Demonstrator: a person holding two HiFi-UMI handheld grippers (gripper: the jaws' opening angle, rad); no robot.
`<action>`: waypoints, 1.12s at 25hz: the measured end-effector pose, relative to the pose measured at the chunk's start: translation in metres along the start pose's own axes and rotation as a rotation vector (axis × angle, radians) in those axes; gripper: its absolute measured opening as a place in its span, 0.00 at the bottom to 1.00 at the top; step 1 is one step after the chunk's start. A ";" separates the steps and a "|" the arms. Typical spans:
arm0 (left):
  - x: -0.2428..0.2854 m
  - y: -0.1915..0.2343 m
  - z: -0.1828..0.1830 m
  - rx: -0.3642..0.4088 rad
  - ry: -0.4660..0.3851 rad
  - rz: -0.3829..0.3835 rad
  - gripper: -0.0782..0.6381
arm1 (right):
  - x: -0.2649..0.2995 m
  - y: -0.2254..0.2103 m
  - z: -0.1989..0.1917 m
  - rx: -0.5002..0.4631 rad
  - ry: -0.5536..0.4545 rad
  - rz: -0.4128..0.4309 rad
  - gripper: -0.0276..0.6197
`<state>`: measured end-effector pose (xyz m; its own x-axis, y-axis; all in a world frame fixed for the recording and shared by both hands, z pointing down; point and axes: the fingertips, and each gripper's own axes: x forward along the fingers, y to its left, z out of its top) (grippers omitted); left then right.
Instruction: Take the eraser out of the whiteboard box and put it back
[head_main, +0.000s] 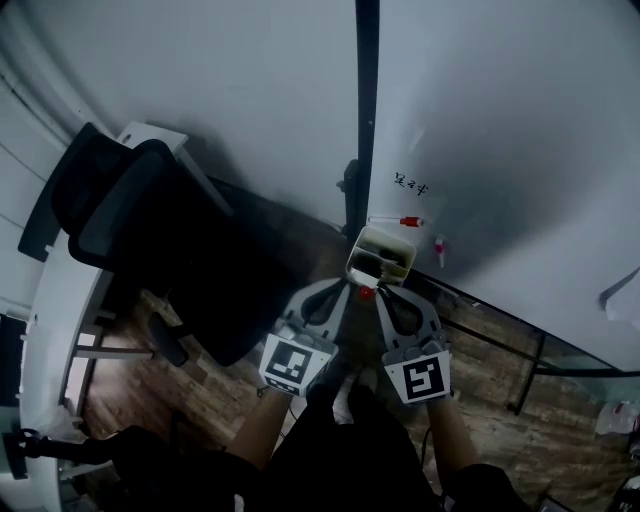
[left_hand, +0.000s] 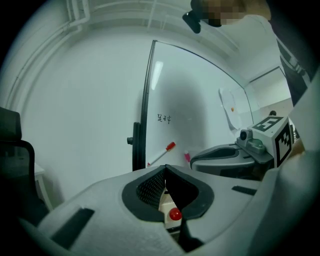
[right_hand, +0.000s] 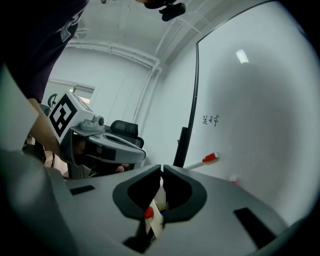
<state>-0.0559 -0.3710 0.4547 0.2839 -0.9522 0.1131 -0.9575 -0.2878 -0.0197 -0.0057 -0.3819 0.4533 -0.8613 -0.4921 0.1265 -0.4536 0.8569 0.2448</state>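
- We find the left gripper (left_hand: 165, 169) and right gripper (right_hand: 162, 167) side by side, near level, tips just short of the whiteboard box (head_main: 388, 236); both pairs of jaws are closed on nothing.
- The black chair (head_main: 170, 250) stands well left of the box.
- We count two grippers, one box, one marker (head_main: 400, 221) near it, and one dark item (head_main: 374, 262) inside the box, apparently the eraser.

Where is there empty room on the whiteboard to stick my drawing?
The whiteboard is bare above the scribble and right of it. Below is crowded: the red-capped marker, a small marker and the box.
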 end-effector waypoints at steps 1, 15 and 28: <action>-0.001 0.001 0.001 0.001 -0.002 0.002 0.12 | 0.001 0.000 0.000 -0.016 0.009 0.008 0.05; -0.024 0.010 -0.002 -0.010 -0.001 0.033 0.12 | 0.037 0.011 -0.035 -0.228 0.204 0.157 0.27; -0.041 0.019 -0.006 -0.023 0.015 0.069 0.12 | 0.046 0.014 -0.036 -0.223 0.217 0.173 0.21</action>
<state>-0.0864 -0.3368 0.4551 0.2161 -0.9681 0.1268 -0.9758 -0.2185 -0.0052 -0.0438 -0.3982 0.4974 -0.8414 -0.3841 0.3801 -0.2236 0.8878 0.4023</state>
